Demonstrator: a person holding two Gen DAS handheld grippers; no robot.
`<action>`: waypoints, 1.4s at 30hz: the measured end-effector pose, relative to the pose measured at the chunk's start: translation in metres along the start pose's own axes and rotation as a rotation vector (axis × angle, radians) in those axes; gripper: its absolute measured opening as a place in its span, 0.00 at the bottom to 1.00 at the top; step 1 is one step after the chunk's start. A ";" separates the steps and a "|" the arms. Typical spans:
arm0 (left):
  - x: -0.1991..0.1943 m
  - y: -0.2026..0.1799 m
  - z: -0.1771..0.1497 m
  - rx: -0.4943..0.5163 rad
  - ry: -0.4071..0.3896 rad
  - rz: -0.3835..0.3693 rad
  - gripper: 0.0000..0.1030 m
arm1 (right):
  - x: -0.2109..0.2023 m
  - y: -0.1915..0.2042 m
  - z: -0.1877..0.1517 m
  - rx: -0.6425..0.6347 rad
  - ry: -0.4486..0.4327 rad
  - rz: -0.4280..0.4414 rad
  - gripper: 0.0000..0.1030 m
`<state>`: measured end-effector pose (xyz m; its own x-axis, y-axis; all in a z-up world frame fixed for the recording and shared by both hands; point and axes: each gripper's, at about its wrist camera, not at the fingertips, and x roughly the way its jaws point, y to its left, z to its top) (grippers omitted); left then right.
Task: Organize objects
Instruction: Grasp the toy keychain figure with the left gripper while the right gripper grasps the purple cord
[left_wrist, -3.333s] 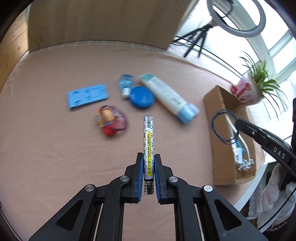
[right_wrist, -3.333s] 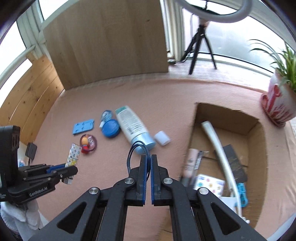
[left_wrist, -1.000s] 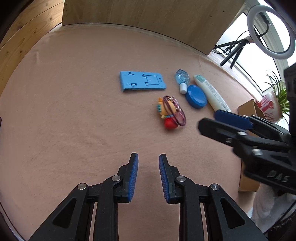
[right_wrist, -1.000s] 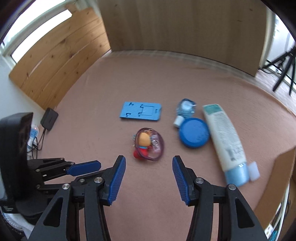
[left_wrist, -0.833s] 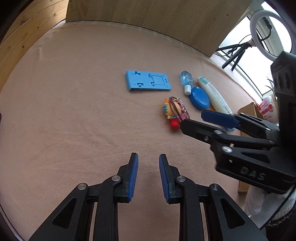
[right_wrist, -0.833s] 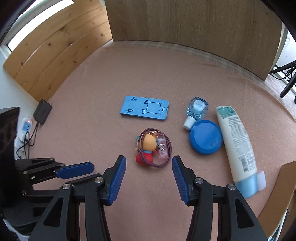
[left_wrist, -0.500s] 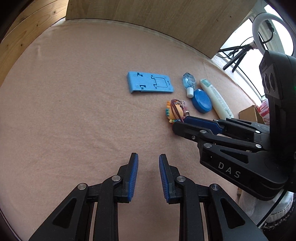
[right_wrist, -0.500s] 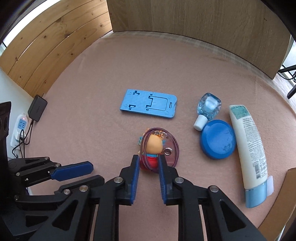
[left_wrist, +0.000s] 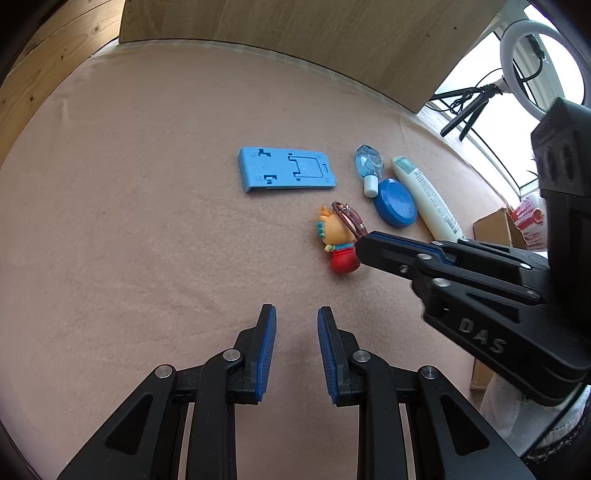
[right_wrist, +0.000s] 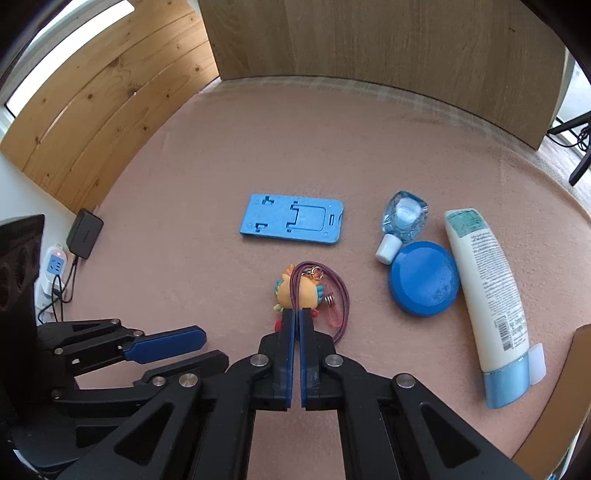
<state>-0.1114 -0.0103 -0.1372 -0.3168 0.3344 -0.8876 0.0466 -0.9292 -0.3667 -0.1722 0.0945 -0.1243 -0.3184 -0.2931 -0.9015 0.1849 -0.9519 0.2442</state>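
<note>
Right gripper (right_wrist: 297, 314) now pinched on doll keychain (right_wrist: 300, 290), wide apart earlier, left gripper (left_wrist: 296, 317) still parted, empty

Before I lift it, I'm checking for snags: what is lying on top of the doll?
A purple cord loops over the doll, with a small metal ring at its head. The right gripper covers the doll's lower body, so anything there is hidden.

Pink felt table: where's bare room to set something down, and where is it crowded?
Bare: the wide stretch of pink felt table left of the flat blue plastic phone stand, and the strip between it and the wooden back panel. Crowded: the right side, with clear blue bottle, round blue lid, white tube and doll keychain clustered.
</note>
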 end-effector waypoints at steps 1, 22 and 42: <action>0.001 -0.002 0.002 0.002 0.000 0.001 0.24 | -0.003 -0.001 0.000 0.009 -0.010 0.001 0.02; 0.046 -0.064 0.046 0.183 0.017 0.085 0.41 | -0.028 -0.066 -0.025 0.249 -0.075 0.015 0.02; 0.032 -0.038 0.038 0.131 0.006 0.050 0.20 | 0.007 -0.089 -0.008 0.456 -0.057 0.109 0.23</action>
<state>-0.1589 0.0298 -0.1414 -0.3118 0.2879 -0.9055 -0.0616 -0.9571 -0.2831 -0.1833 0.1780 -0.1556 -0.3729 -0.3860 -0.8437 -0.2026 -0.8535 0.4800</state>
